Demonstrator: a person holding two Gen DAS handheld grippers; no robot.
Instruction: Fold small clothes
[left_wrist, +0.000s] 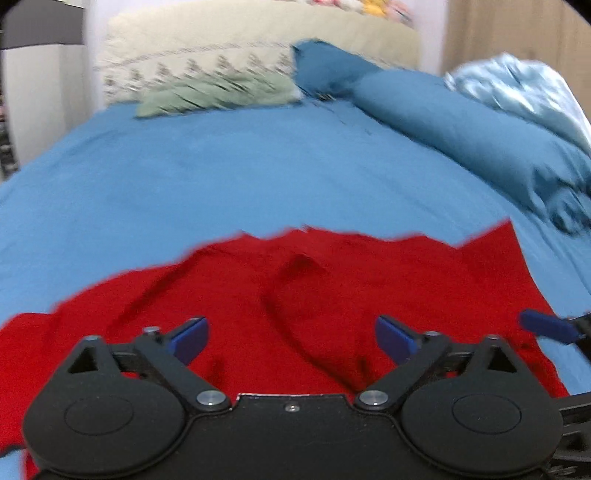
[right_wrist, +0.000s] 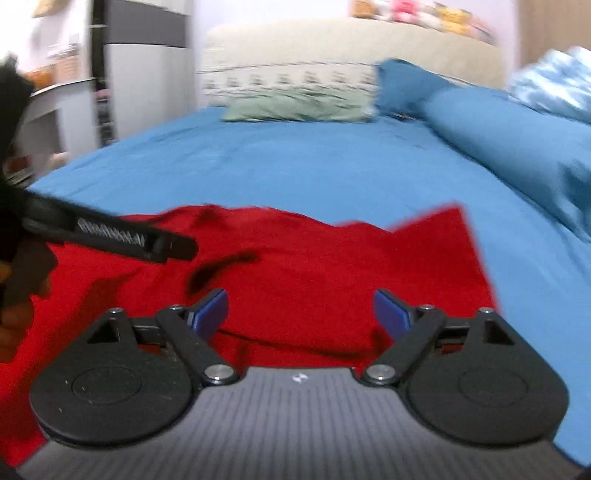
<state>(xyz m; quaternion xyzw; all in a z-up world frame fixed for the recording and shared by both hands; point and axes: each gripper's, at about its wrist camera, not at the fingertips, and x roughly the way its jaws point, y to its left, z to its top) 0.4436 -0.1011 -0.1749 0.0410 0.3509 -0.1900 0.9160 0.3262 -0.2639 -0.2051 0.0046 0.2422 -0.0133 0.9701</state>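
Observation:
A red garment (left_wrist: 332, 280) lies spread and wrinkled on the blue bedsheet (left_wrist: 221, 166); it also shows in the right wrist view (right_wrist: 332, 266). My left gripper (left_wrist: 291, 339) is open and empty, just above the garment's near part. My right gripper (right_wrist: 300, 314) is open and empty over the garment's near right part. A blue fingertip of the right gripper (left_wrist: 546, 326) shows at the right edge of the left wrist view. The left gripper's black body (right_wrist: 110, 232) crosses the left side of the right wrist view.
A green pillow (left_wrist: 218, 94) and a patterned cushion (left_wrist: 184, 59) lie at the headboard. A rolled blue duvet (left_wrist: 480, 129) and a pale blue blanket (left_wrist: 517, 88) lie along the right side. A cabinet (right_wrist: 140, 66) stands left of the bed.

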